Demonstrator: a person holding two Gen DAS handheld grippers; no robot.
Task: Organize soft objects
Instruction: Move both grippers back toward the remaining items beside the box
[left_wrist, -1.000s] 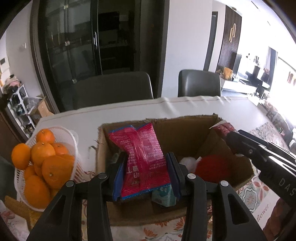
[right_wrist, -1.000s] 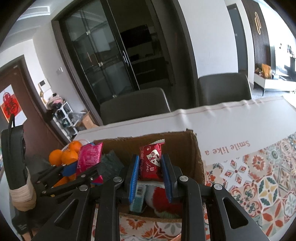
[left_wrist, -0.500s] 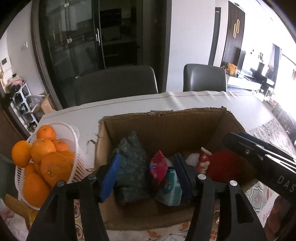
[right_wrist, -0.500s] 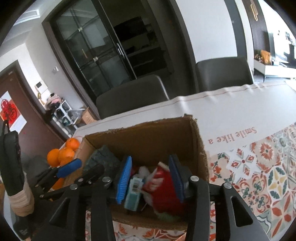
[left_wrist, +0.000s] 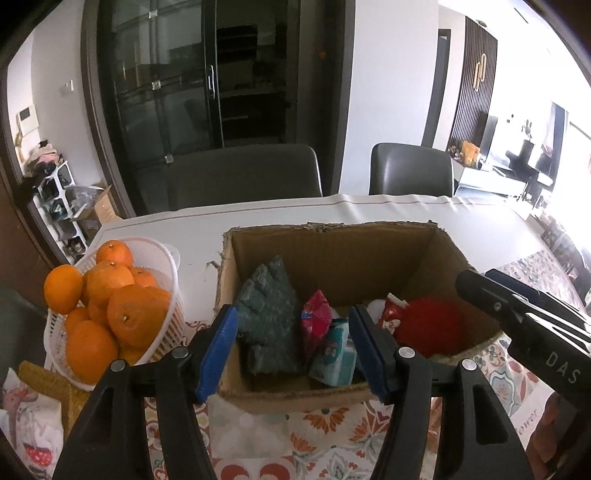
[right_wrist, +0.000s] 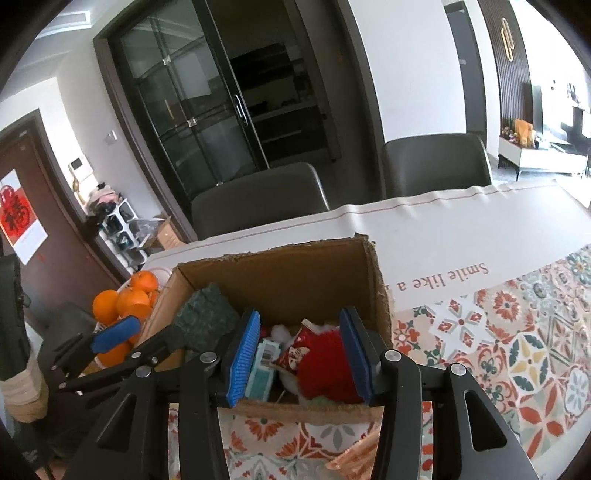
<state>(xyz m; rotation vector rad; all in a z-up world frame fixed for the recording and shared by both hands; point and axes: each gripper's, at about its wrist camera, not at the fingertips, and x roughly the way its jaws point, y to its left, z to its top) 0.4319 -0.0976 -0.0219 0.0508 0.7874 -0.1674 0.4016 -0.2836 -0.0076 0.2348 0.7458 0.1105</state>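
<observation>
Cardboard box (left_wrist: 332, 254) sits just ahead of both grippers, packets and a red plush (left_wrist: 430, 326) inside. Left gripper (left_wrist: 291, 347) and right gripper (right_wrist: 301, 356) stand apart, empty.

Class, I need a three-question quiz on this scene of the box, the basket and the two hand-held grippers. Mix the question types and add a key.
1. True or false: the left hand-held gripper is clamped on the pink packet.
2. What does the white basket hold?
A. oranges
B. packets
C. a sponge
3. Fill in: in the box, the green cloth lies at the end nearer the ______.

Key
1. False: its pads stand apart, pressing on nothing, and the packet lies in the box.
2. A
3. basket; the red plush lies at the other end, framed by the right hand-held gripper, which is also empty.
</observation>
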